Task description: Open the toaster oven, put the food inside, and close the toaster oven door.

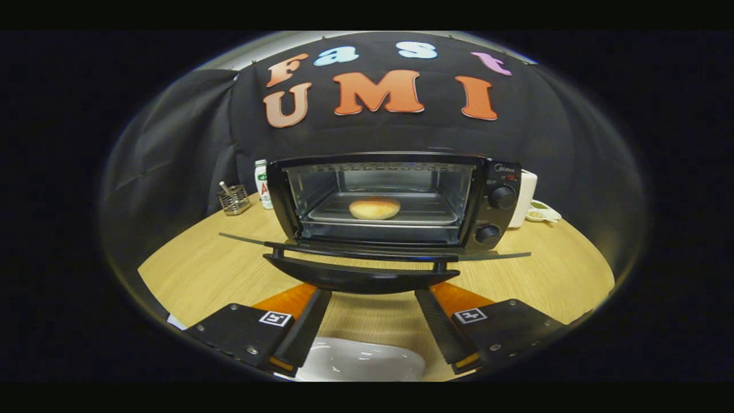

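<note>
Spread tongs sit below the door handle, bun beyond.

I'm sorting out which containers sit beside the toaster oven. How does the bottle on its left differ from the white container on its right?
The bottle is slim, with a green cap and a printed label; the white container is broader and plain. The bottle stands fully in sight by the wire holder; the white container is partly hidden behind the toaster oven. Both stand upright on the wooden table. The open gripper touches neither.

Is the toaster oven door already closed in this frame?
No, the door hangs folded down in front of the toaster oven, the bun on its tray inside, and the open gripper is just beneath its handle.
</note>
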Action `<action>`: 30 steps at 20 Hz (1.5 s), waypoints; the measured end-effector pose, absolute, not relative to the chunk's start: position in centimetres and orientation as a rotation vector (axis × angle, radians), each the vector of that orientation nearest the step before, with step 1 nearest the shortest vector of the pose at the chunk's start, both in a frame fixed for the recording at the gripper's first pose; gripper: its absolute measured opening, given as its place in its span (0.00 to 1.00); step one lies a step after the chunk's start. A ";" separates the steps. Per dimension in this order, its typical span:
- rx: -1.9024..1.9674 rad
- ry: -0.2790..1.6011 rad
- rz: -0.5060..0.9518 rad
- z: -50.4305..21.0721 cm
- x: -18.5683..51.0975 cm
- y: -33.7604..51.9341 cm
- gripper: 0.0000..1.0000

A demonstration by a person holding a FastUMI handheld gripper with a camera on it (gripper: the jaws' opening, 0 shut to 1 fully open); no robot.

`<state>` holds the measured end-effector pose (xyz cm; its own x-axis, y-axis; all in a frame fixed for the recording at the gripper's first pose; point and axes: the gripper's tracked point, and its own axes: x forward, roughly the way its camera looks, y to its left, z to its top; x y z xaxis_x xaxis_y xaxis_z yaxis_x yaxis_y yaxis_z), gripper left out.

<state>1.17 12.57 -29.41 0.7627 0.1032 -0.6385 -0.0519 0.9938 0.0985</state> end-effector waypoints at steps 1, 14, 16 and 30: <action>0.082 0.696 0.082 -29.2 1.6 12.7 0.87; 0.048 0.632 0.039 -26.6 7.0 12.2 0.88; 0.034 0.597 0.022 -26.0 8.1 11.6 0.88; 0.036 0.422 0.025 -20.6 8.4 9.8 0.88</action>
<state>8.39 9.79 -20.59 0.9122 0.0316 -0.4086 -0.0165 0.9990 0.0405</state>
